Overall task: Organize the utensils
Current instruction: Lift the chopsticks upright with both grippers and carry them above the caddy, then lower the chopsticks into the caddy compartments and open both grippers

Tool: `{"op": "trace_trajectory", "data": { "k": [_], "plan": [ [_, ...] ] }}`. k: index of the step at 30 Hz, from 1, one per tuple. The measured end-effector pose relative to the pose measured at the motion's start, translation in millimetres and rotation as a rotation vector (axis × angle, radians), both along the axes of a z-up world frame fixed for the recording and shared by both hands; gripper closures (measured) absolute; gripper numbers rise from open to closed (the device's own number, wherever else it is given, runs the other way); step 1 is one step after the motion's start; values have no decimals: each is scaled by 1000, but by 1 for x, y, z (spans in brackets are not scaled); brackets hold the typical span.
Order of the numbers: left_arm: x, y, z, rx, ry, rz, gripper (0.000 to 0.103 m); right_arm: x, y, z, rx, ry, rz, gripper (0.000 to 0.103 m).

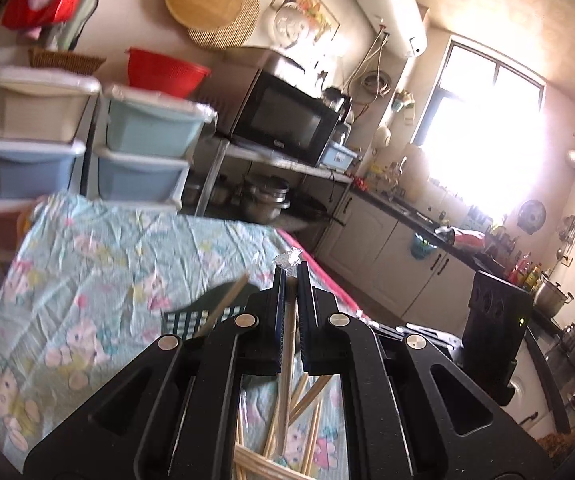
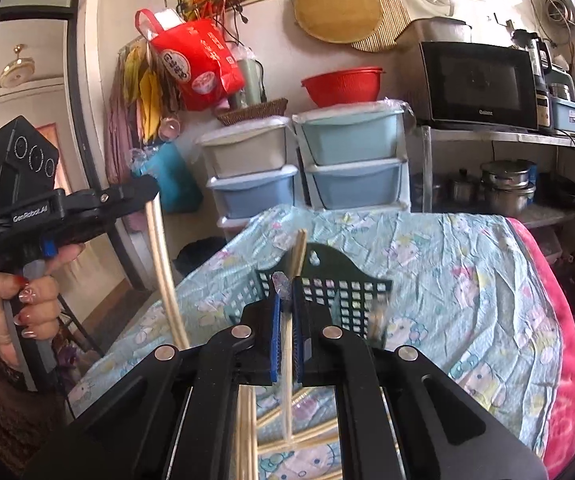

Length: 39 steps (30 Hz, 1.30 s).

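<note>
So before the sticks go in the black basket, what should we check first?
1. Left gripper shut on a chopstick: ok.
2. Right gripper shut on its chopstick: ok.
3. Black basket upright on the table cloth: ok.
4. Room in the basket, which holds a couple of chopsticks: cannot tell.
5. Right chopstick lined up over the basket opening: cannot tell, the picture is blurred.
6. Loose chopsticks left on the table to collect: not ok, more remain.
</note>
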<state>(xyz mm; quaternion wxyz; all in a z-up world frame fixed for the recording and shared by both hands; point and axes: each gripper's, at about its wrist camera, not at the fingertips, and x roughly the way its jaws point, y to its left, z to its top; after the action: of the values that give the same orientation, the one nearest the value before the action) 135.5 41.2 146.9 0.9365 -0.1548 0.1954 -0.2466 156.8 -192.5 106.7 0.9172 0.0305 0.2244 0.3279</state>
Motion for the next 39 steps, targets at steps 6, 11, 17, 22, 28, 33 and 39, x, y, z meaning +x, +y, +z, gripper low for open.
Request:
{"op": "trace_trajectory", "data": {
  "k": [6,11,17,22,28,33,39],
  "plan": [
    [6,1,23,0,-57,44,99,2,0,21,18,-53,3,97],
    [12,4,36,15,-101,93,99,4,0,46,47,-111,-4,97],
    [22,8,43,26,-129,154,99,8,-3,70,74,-173,-21,97],
    [27,12,46,29,-147,187,99,14,-10,82,105,-198,-44,97],
    [34,10,48,54,-171,220,99,22,-18,89,126,-222,-83,97],
    [39,7,41,76,-171,236,99,32,-23,89,129,-229,-117,97],
    [46,7,31,84,-160,247,99,41,-27,82,114,-239,-164,97]
  ]
}}
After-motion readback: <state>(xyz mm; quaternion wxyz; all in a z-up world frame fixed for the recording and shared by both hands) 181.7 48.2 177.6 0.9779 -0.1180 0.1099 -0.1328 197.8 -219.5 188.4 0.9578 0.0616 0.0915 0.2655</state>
